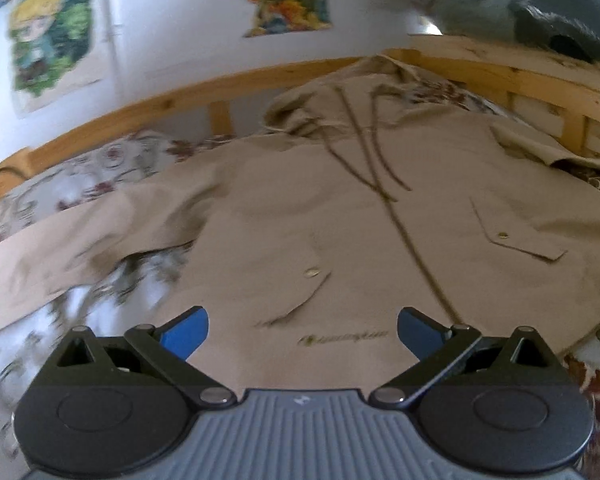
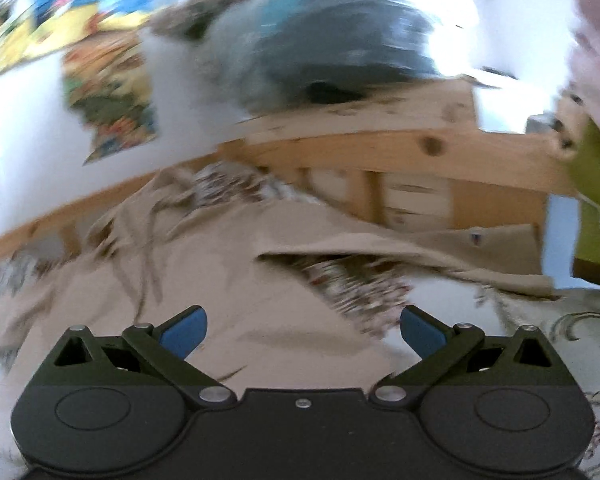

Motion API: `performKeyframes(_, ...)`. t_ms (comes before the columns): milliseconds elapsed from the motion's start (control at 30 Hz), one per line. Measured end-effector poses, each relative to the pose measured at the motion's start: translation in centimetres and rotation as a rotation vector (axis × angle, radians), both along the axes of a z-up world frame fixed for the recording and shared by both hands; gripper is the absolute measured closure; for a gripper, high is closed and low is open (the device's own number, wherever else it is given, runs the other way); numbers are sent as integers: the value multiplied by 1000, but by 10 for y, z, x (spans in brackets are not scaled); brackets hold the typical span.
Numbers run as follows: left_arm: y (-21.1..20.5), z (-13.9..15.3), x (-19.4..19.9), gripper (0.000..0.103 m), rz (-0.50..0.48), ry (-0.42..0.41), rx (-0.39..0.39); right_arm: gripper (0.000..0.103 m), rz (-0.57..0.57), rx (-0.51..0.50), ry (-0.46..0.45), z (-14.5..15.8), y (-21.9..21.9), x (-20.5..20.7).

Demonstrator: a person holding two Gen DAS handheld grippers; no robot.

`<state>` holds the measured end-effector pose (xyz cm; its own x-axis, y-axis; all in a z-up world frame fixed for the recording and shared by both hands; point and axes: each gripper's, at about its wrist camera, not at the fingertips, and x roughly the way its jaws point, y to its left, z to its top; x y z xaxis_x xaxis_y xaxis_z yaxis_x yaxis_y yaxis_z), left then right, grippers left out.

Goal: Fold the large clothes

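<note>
A large beige hooded jacket (image 1: pixel 340 208) lies spread front up on a bed with a floral sheet (image 1: pixel 80 176). Its hood and drawstrings point to the far side, its left sleeve (image 1: pixel 60 256) stretches to the left. My left gripper (image 1: pixel 302 332) is open and empty, just above the jacket's lower front near a small printed logo (image 1: pixel 342 338). In the blurred right wrist view the jacket (image 2: pixel 228 280) fills the middle and its right sleeve (image 2: pixel 440 244) stretches to the right. My right gripper (image 2: pixel 302 330) is open and empty above the jacket's right side.
A wooden bed rail (image 1: pixel 180 100) runs along the far side, with a white wall and cartoon posters (image 1: pixel 48 32) behind. Dark grey and teal clothes (image 1: pixel 540 12) are piled on a wooden headboard ledge at the right. A lime green item (image 2: pixel 596 184) stands at the right edge.
</note>
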<state>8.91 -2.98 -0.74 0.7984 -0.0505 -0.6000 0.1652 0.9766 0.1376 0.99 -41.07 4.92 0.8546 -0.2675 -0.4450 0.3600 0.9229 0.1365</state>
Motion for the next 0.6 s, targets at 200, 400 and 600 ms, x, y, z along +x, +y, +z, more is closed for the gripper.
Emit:
performKeyframes(200, -5, -23, 14, 1, 0, 85, -205, 8, 4, 260, -25, -12, -68, 30)
performKeyframes(400, 7, -36, -12, 0, 30, 46, -146, 3, -172, 287, -20, -19, -89, 59)
performKeyframes(600, 17, -46, -16, 1, 75, 74, -175, 3, -352, 393, -80, -20, -99, 85)
